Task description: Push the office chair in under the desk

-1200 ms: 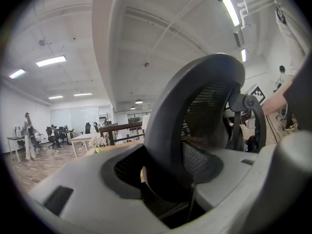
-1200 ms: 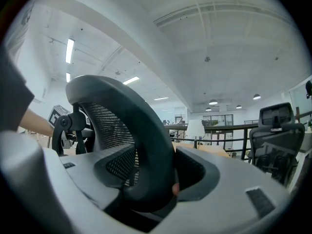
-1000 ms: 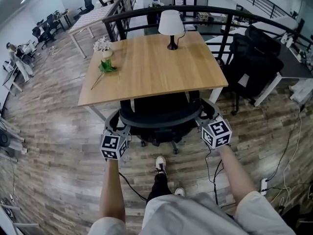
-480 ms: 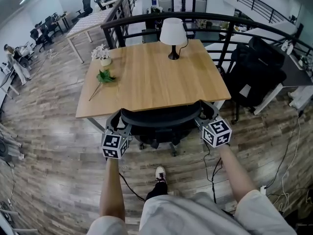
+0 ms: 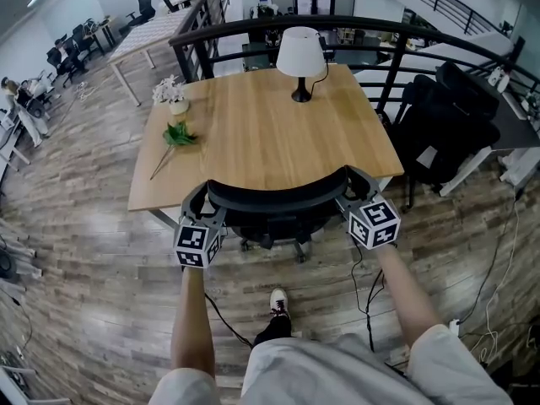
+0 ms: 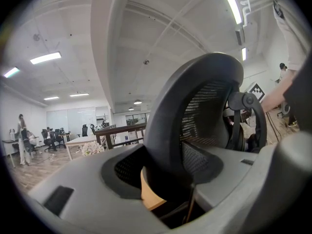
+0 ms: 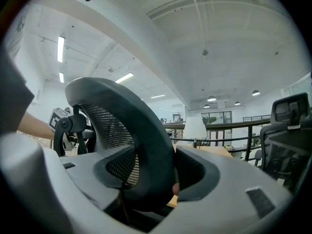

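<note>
Chair (image 5: 278, 197) nearer desk (image 5: 261, 133) | gripper views: left tongs (image 6: 168, 179), right tongs (image 7: 153, 179) clamp it

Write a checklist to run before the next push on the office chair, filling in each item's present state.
1. Left gripper jaws closed on the backrest rim: ok.
2. Right gripper jaws closed on the same rim: ok.
3. Backrest lined up with the middle of the desk: ok.
4. Lamp and flower set back from the near edge: ok.
5. Room under the desk for the seat: cannot tell, hidden.
6. Cable clear of the shoe: not ok, it runs beside it.
</note>
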Demonstrator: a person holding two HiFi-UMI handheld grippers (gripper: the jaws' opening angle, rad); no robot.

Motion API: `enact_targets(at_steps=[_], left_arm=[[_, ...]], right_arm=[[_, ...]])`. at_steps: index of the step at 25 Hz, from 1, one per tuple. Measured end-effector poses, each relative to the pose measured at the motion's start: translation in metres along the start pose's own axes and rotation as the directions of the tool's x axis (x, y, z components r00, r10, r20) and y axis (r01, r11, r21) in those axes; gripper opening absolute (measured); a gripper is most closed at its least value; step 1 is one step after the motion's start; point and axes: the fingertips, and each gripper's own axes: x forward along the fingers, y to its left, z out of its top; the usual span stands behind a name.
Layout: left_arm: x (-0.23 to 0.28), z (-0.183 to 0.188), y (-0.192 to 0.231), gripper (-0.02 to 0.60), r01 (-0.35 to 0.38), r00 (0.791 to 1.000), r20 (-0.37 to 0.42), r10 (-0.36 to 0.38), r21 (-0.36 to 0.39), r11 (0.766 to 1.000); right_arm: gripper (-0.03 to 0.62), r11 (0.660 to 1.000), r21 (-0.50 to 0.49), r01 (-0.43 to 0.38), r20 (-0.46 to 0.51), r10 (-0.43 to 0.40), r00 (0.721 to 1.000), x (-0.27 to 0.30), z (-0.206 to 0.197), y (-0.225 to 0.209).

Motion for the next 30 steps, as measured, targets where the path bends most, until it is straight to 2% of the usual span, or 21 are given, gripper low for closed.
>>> enact_targets(at_steps=[13,30], left_arm=[[0.041,-0.001,0.030,0.268,0.016,1.000,-0.001,-0.016,-0.004,1.000],[0.047,-0.001,0.027,0.265,-0.009,1.000,-0.004,0.009,-0.003,1.000]], right_arm=[[0.264,1.000,0.005,0.006,-0.004,-0.006,1.000,0.045,0.005,-0.021],[0.265,0.999,-0.046,0.016,0.015,-0.015,1.000,0.051,0.005,-0.030]])
